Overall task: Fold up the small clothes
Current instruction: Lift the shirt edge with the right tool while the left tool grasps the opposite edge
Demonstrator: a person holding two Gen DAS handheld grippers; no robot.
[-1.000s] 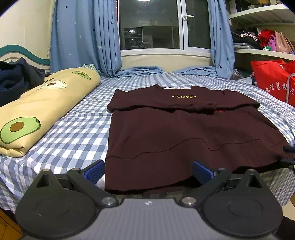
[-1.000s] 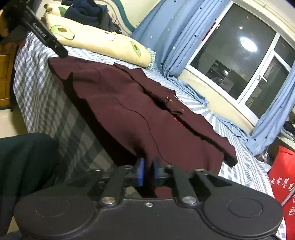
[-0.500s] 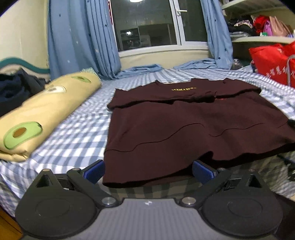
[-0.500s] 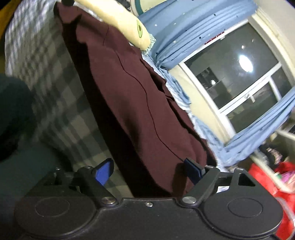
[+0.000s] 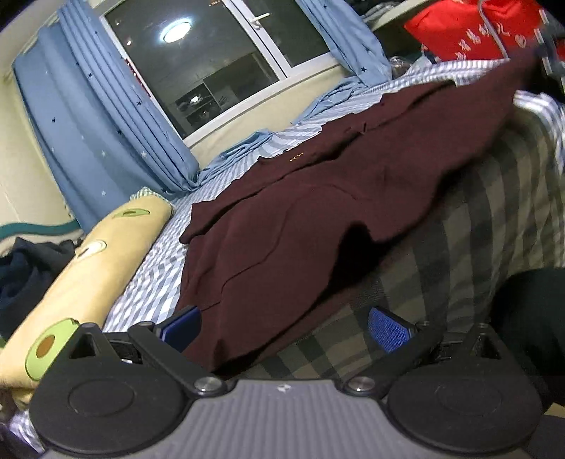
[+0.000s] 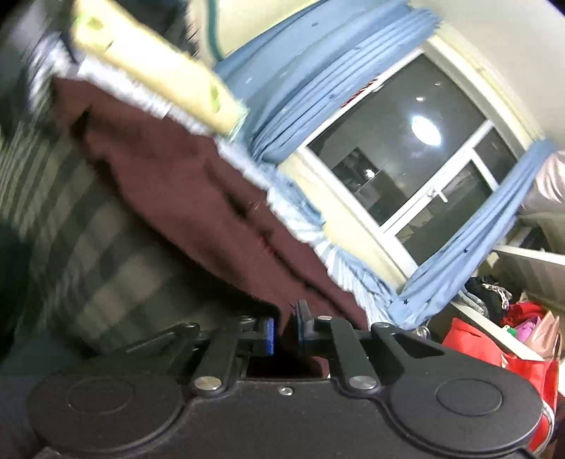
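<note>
Pinching the near hem of the maroon T-shirt [image 6: 197, 197], the right gripper [image 6: 285, 330] has just been closing, and its blue pads now sit together with a fold of the dark fabric between them. The view is blurred by motion, so how much cloth is caught cannot be told.

Left gripper [image 5: 282, 326]: jaws wide apart, nothing clamped. Its left pad [image 5: 182, 323] sits at the shirt's near left hem corner, possibly touching; the right pad [image 5: 388, 330] is over bare checked sheet.

Shirt lies spread on the bed [image 5: 494, 197], collar away at about 1 o'clock in the left view, sleeves already turned in, hem hanging a little over the bed's near edge. Avocado-print pillow [image 5: 106, 254] lies alongside at 9 o'clock, apart from the shirt. Red bag [image 5: 469, 28] at 1 o'clock, clear of the work.

Judgement on doing this step well:
- Left side needs a matching pinch at its own hem corner before any lift; one-sided pull would skew the fold.
- Centre the corner between the pads, then close, taking both layers, not the sheet beneath.
- Lift both corners level and together, carry toward the collar, keep the hem taut between them.
- Watch the tucked sleeves; a fast pull could drag them out.
</note>
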